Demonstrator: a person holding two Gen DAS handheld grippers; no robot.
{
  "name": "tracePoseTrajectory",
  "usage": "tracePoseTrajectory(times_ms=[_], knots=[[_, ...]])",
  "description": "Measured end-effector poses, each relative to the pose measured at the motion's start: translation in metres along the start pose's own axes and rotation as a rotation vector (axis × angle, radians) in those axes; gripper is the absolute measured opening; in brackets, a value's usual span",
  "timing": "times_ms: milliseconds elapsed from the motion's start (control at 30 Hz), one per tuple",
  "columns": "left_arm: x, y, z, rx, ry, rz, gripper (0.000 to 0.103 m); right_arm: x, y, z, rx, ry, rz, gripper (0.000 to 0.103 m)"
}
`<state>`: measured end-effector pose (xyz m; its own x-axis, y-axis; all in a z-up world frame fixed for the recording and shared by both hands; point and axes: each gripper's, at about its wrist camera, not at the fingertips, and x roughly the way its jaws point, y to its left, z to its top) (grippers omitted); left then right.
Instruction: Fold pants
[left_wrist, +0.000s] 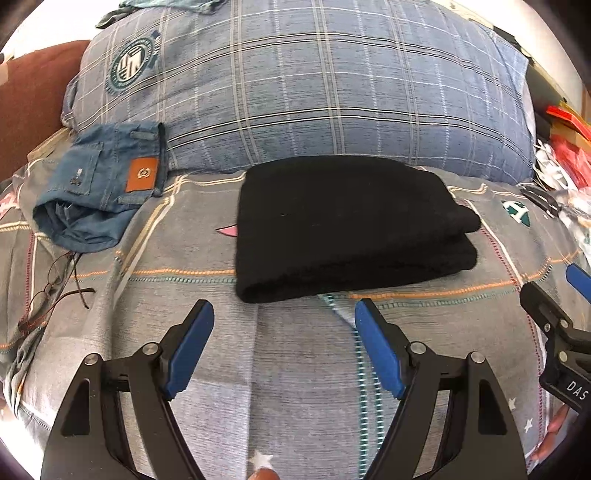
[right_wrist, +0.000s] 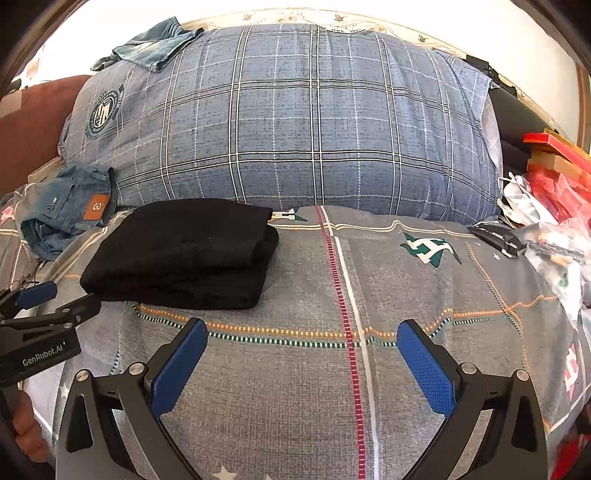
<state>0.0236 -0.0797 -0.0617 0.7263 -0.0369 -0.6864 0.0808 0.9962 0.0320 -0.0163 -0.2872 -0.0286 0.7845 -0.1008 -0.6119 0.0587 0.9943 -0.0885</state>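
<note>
The black pants (left_wrist: 351, 225) lie folded into a thick flat rectangle on the grey patterned bed cover (left_wrist: 295, 369). They also show at the left in the right wrist view (right_wrist: 184, 254). My left gripper (left_wrist: 284, 310) is open and empty, just in front of the pants' near edge. My right gripper (right_wrist: 301, 328) is open and empty over bare cover, to the right of the pants. The right gripper also shows at the right edge of the left wrist view (left_wrist: 554, 295). The left gripper also shows at the left edge of the right wrist view (right_wrist: 59, 295).
A big blue plaid pillow (left_wrist: 314, 85) lies behind the pants. Folded blue jeans (left_wrist: 103, 188) sit at the left, with eyeglasses (left_wrist: 48, 291) in front of them. Red boxes (right_wrist: 554, 173) and plastic bags (right_wrist: 554, 251) crowd the right side.
</note>
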Motion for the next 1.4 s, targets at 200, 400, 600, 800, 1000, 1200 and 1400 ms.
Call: tracePoseTrajectory(times_ms=[200,400,600,800,1000,1200,1400], knots=[[0.000,-0.009,0.001,0.012,-0.001,-0.012,0.079,-0.003,-0.009,0.001,0.027,-0.006,-0.007,0.103],[0.004,-0.009,0.006,-0.019,0.016,-0.030,0.079,-0.004,-0.011,0.001,0.032,-0.005,-0.008,0.103],[0.003,-0.011,0.007,-0.022,0.013,-0.039,0.079,-0.003,-0.008,0.001,0.020,-0.006,-0.007,0.103],[0.003,-0.009,0.009,-0.032,0.016,-0.049,0.079,-0.002,-0.008,0.002,0.019,-0.005,-0.009,0.103],[0.005,-0.007,0.010,-0.040,0.024,-0.060,0.079,-0.002,-0.009,0.001,0.026,0.001,-0.018,0.103],[-0.002,-0.005,0.012,-0.056,-0.005,-0.078,0.079,-0.001,-0.011,0.002,0.032,0.005,-0.024,0.103],[-0.006,-0.006,0.013,-0.059,-0.007,-0.085,0.082,0.000,-0.012,0.001,0.038,0.010,-0.028,0.103]])
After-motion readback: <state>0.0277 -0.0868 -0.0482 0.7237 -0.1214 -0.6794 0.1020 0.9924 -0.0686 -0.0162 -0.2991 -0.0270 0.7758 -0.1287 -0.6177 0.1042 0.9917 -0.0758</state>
